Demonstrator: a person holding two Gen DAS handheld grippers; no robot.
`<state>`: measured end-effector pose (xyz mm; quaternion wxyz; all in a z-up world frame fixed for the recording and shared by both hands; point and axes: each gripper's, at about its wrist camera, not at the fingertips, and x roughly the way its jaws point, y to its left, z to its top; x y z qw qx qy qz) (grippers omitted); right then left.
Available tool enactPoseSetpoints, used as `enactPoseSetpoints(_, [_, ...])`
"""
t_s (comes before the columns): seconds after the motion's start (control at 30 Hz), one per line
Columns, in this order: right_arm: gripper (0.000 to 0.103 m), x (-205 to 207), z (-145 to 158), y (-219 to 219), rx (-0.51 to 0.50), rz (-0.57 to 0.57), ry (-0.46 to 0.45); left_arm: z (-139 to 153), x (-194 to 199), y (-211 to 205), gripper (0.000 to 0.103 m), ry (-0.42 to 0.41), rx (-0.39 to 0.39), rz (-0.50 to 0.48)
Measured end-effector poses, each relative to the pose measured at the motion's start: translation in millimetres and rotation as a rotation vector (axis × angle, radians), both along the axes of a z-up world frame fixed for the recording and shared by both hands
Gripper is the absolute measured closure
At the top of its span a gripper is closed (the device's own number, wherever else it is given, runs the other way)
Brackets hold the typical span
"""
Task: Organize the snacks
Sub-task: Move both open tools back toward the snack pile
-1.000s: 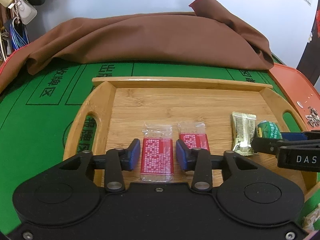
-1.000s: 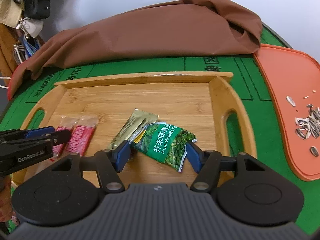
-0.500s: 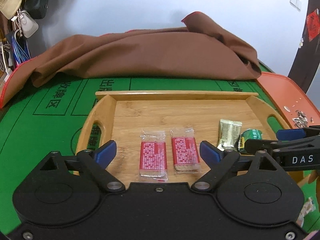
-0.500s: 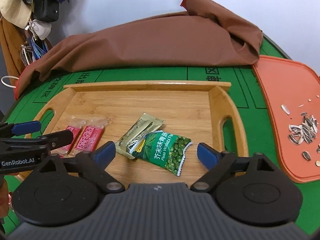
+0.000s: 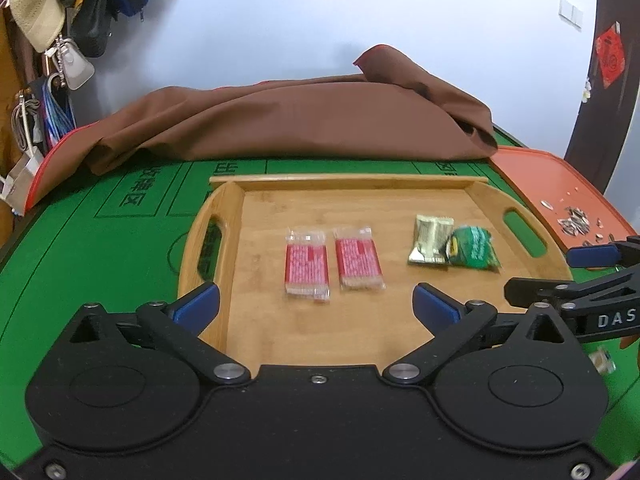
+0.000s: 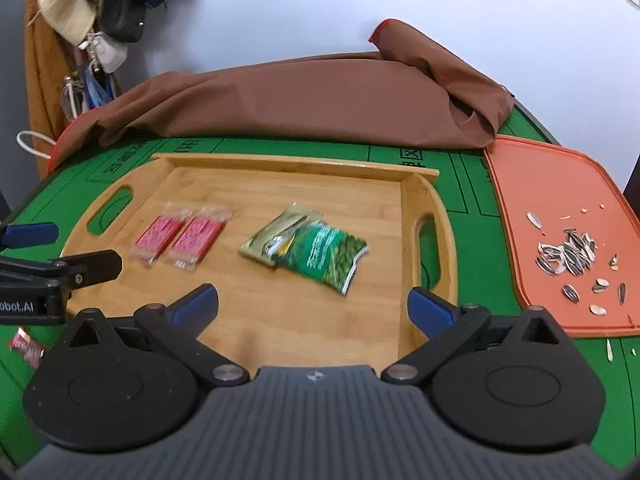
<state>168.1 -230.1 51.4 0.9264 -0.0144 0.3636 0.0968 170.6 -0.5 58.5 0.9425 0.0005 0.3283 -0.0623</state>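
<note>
Both the left gripper (image 5: 316, 306) and right gripper (image 6: 313, 305) had just been opening and hung wide and empty above the wooden tray (image 5: 304, 332), where two red packets (image 5: 307, 266), a gold packet (image 5: 430, 238) and a green packet (image 6: 326, 256) lay.

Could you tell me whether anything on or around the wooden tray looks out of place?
The green pea packet overlaps the gold packet instead of lying apart. One red packet lies off the wooden tray, on the green table.

A plain white wall (image 5: 320, 20) stands behind the green table (image 5: 100, 240); a brown cloth (image 5: 300, 120) lies along its back. Bags and a hat (image 5: 36, 12) hang at the left.
</note>
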Motion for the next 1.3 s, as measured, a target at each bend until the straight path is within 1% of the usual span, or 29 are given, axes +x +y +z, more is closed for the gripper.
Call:
enactPoseSetpoints(0.13, [0.000, -18, -3, -5, 0.012, 0.009, -0.001, -6, -20, 1, 0.000, -0.003, 0.001, 0.005])
enactPoseSetpoints(0.27, [0.000, -34, -4, -11, 0.014, 0.001, -0.002, -12, -39, 4, 0.000, -0.018, -0.014, 0.017])
enactPoseSetpoints(0.47, [0.000, -54, -7, -20, 0.021, -0.019, -0.019, -21, -58, 4, 0.000, -0.020, -0.017, 0.027])
enactPoseSetpoints(0.63, [0.000, -64, -13, -26, 0.015, -0.033, 0.001, -24, -69, 7, 0.000, -0.019, -0.014, 0.027])
enactPoseSetpoints(0.8, [0.000, -73, -16, -33, 0.025, -0.057, 0.010, -26, -81, 6, 0.000, -0.038, 0.015, 0.031])
enactPoseSetpoints(1.0, [0.000, -82, -16, -39, -0.003, -0.082, -0.009, -25, -93, 11, 0.000, -0.059, 0.026, 0.047])
enactPoseSetpoints(1.1, [0.000, -85, -16, -43, -0.001, -0.095, -0.016, -26, -98, 14, 0.000, -0.062, 0.030, 0.060])
enactPoseSetpoints(1.3, [0.000, -94, -14, -47, -0.023, -0.116, -0.042, -31, -105, 23, 0.000, -0.040, 0.021, 0.088])
